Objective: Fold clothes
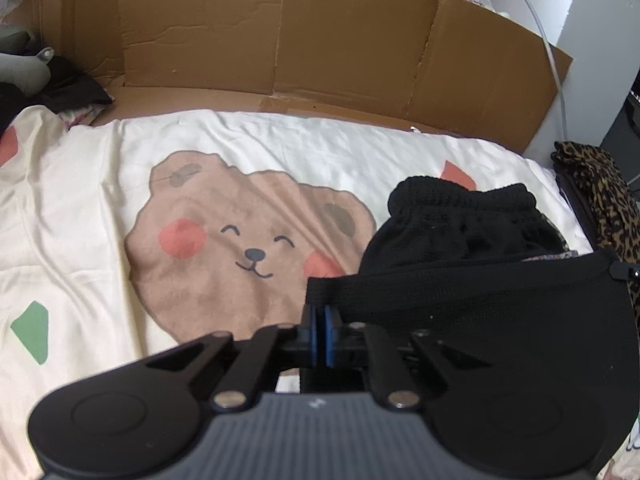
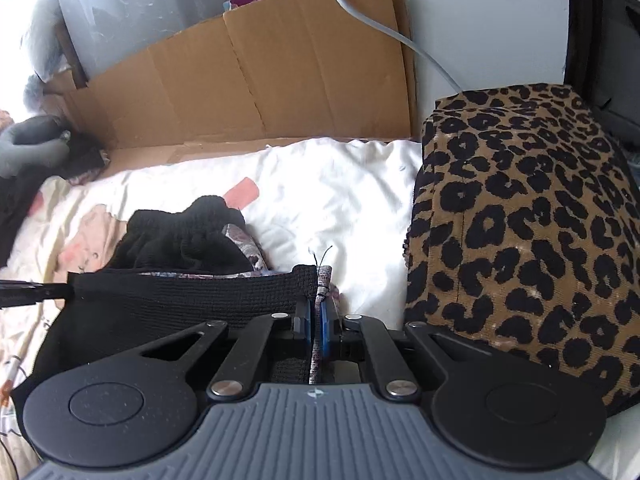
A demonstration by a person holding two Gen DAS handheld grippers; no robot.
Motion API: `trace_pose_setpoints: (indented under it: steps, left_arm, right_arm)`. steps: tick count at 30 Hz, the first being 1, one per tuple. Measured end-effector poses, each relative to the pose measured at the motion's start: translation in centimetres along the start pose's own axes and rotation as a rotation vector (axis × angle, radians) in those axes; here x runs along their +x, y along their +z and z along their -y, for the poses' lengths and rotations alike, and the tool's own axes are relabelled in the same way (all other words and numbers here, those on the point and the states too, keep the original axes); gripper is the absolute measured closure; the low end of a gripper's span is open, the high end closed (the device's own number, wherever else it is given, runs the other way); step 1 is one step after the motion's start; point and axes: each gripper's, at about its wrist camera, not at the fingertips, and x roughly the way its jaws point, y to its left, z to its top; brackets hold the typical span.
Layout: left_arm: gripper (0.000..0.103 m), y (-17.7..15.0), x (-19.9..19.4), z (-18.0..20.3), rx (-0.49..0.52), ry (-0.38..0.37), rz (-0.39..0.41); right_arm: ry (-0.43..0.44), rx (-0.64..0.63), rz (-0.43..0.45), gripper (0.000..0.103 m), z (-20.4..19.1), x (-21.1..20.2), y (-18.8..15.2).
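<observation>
A black knit garment with an elastic waistband lies on a bear-print sheet. Its near edge is stretched taut between my two grippers. My left gripper is shut on the left corner of that edge, the blue pads pinching the black cloth. In the right wrist view the same garment runs off to the left, with a patterned lining showing inside. My right gripper is shut on its right corner, where a grey patterned seam strip pokes up between the pads.
A cardboard wall stands behind the bed. A leopard-print bundle sits close on the right of the garment. Dark clothes and a grey soft toy lie at the far left. A grey cable hangs over the cardboard.
</observation>
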Motion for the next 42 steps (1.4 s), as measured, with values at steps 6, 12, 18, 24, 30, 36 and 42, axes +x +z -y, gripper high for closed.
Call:
trace_pose_setpoints:
  steps: [6, 12, 18, 24, 30, 36, 42]
  left_arm:
    - [0.098, 0.0, 0.1, -0.1, -0.016, 0.023, 0.001]
    - [0.098, 0.0, 1.6, 0.0, -0.001, 0.052, -0.036]
    - [0.091, -0.6, 2.2, 0.1, 0.015, 0.076, -0.052]
    - [0.087, -0.6, 2.5, 0.0, 0.004, 0.079, -0.065]
    - [0.087, -0.5, 2.8, 0.7, 0.043, 0.098, -0.067]
    - [0.087, -0.7, 2.8, 1.1, 0.086, 0.106, -0.053]
    - [0.087, -0.2, 3.0, 0.5, 0.06, 0.054, -0.053]
  right_arm:
    - [-0.005, 0.005, 0.007, 0.099, -0.1, 0.9, 1.0]
    - [-0.009, 0.002, -0.047, 0.099, -0.1, 3.8, 0.6]
    - [-0.026, 0.061, -0.059, 0.064, 0.5, 4.6, -0.5]
    - [-0.023, 0.052, -0.062, 0.058, 0.8, 4.8, -0.5]
    - [-0.037, -0.021, -0.101, 0.058, -0.6, 6.0, -0.6]
    - [-0.044, -0.107, -0.109, 0.084, -1.9, 6.0, -0.5]
    - [-0.061, -0.104, -0.092, 0.096, -2.2, 4.7, -0.3]
